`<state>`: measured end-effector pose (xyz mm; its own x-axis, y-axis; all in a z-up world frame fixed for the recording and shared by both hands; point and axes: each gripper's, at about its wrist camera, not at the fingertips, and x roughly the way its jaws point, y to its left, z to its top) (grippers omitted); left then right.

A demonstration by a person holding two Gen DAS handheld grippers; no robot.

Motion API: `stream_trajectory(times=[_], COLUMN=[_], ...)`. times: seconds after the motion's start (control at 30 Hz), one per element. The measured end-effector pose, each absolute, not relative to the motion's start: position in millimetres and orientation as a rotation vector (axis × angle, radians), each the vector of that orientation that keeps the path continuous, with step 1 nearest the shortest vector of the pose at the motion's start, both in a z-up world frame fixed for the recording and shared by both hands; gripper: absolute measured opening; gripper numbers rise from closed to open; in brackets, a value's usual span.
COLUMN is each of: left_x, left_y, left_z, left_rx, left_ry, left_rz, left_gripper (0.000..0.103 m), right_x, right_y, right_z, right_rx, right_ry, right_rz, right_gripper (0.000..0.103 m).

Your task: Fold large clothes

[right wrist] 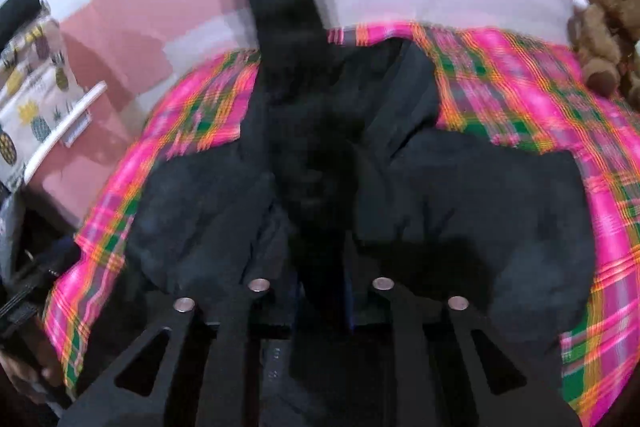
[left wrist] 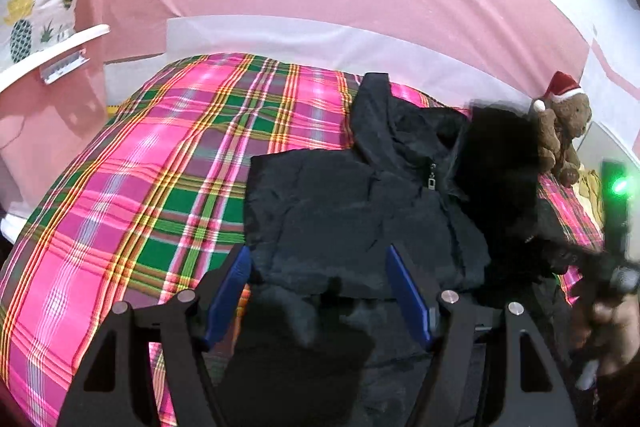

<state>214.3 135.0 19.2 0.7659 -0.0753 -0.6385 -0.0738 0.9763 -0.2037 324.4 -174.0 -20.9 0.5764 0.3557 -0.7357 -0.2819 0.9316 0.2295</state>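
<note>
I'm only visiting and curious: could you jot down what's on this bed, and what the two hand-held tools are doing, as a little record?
surface: plaid bedspread
garment: black hooded jacket, lying front up
toy: teddy bear in Santa hat, past the jacket
left gripper: fingers apart, over the jacket
right gripper: dark cloth in the gap, blurred; grip unclear

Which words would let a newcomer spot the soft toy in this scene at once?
Start at the pink and green plaid blanket covering the bed, with the black jacket spread on it. Beyond the jacket's hood, at the blanket's far right edge, sits a brown teddy bear. It alone is furry and wears a red and white Santa hat.
</note>
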Motion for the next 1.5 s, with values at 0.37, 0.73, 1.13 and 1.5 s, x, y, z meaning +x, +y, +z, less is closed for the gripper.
stream_trajectory(times=[0.37,0.73,1.13,1.5], left_x=[224.5,293.6,308.2,281.9], left_y=[132.0,58.4,43.8,54.0], left_z=[26.2,3.4,-53.8,11.8], left_rx=[-0.283,-0.22,-0.103,-0.1], left_ry=[0.709,0.787,0.854,0.758], left_rz=[-0.042,-0.151,-0.056,-0.056], left_gripper=[0.072,0.075,0.024,0.025], right_x=[299.9,292.6,333.7,318.5], right_y=[-150.3,-246.0,-277.6,-308.8], right_z=[-23.8,3.6,-76.1,-0.7], right_rx=[0.032,0.141,0.159,0.148], right_ry=[0.862,0.729,0.854,0.737], right_rz=[0.526,0.371,0.203,0.212], right_gripper=[0.059,0.059,0.047,0.047])
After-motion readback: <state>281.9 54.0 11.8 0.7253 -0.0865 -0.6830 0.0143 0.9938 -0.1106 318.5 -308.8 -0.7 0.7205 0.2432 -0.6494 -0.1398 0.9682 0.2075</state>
